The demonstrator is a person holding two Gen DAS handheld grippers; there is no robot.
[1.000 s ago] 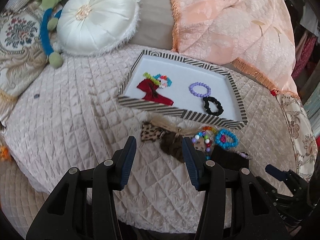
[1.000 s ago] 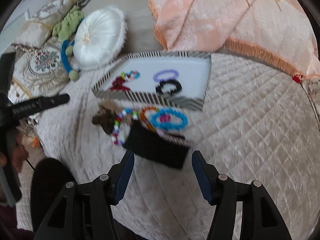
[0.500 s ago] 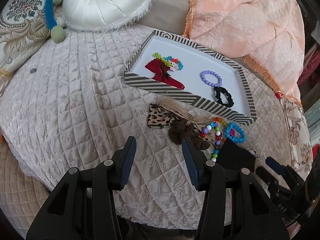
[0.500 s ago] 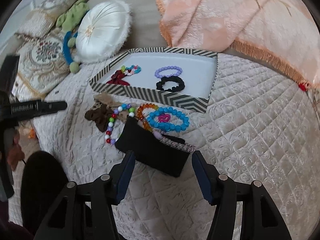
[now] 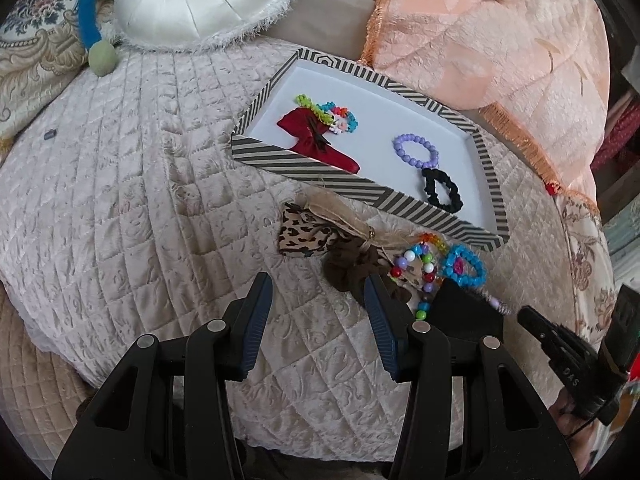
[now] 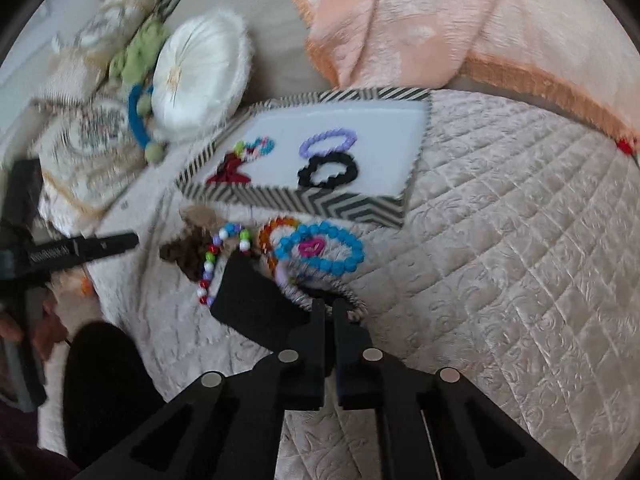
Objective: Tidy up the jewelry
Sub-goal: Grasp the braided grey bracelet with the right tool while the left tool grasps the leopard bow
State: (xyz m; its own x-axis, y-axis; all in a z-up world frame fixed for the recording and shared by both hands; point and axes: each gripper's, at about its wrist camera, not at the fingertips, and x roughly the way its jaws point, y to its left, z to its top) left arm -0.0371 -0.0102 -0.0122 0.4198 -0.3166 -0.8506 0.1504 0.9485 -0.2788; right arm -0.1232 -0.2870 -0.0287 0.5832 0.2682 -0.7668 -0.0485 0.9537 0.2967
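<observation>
Left gripper (image 5: pixel 316 300) hangs with jaws spread wide over the quilt (image 5: pixel 120 220), nothing between them. Ahead, loose bracelets (image 5: pixel 464 266) lie just beside the striped tray (image 5: pixel 304 162). Right gripper (image 6: pixel 329 304) has just snapped closed at the black pouch (image 6: pixel 252 304); whether it pinches the fabric is unclear.
</observation>
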